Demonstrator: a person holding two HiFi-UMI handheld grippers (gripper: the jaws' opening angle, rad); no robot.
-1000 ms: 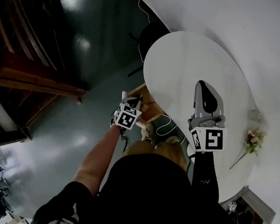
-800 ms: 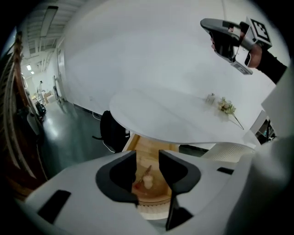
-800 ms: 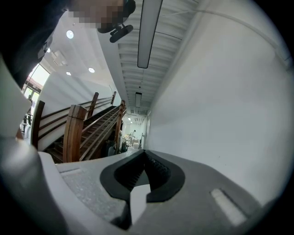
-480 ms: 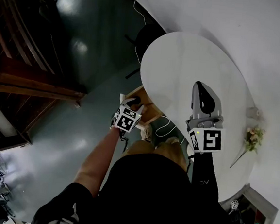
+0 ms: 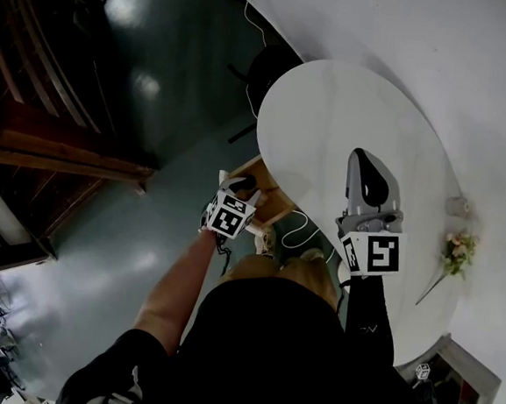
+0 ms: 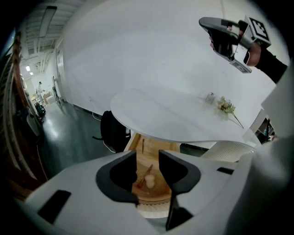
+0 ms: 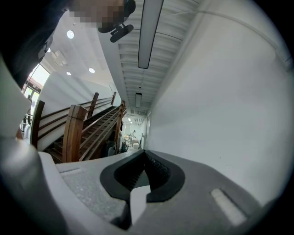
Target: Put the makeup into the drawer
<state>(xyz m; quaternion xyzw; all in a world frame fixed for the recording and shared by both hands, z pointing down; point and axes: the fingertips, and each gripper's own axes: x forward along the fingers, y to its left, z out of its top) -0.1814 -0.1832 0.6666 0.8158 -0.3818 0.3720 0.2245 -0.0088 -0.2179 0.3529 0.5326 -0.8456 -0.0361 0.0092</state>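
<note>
A wooden drawer (image 5: 273, 204) stands pulled out from under the near edge of the white oval table (image 5: 348, 117). My left gripper (image 5: 239, 184) hangs over it, tilted down. In the left gripper view its jaws (image 6: 148, 176) have just been opening and stand apart, with nothing pressed between them. Through the gap I see a small white makeup piece (image 6: 150, 182) and a thin brush (image 6: 146, 171) lying on the drawer's floor (image 6: 158, 186). My right gripper (image 5: 367, 165) is held level above the table, shut and empty, and its tip also shows in the left gripper view (image 6: 205, 22).
A dried flower sprig (image 5: 457, 250) and a small jar (image 5: 458, 206) lie at the table's right end. A black chair (image 5: 278, 63) stands beyond the table, and a white cable (image 5: 296, 229) trails on the floor. A wooden staircase (image 5: 56, 136) runs along the left.
The left gripper's jaws have spread apart over the drawer since the earliest frame. Neither hand has shifted, and the right gripper looks the same.
</note>
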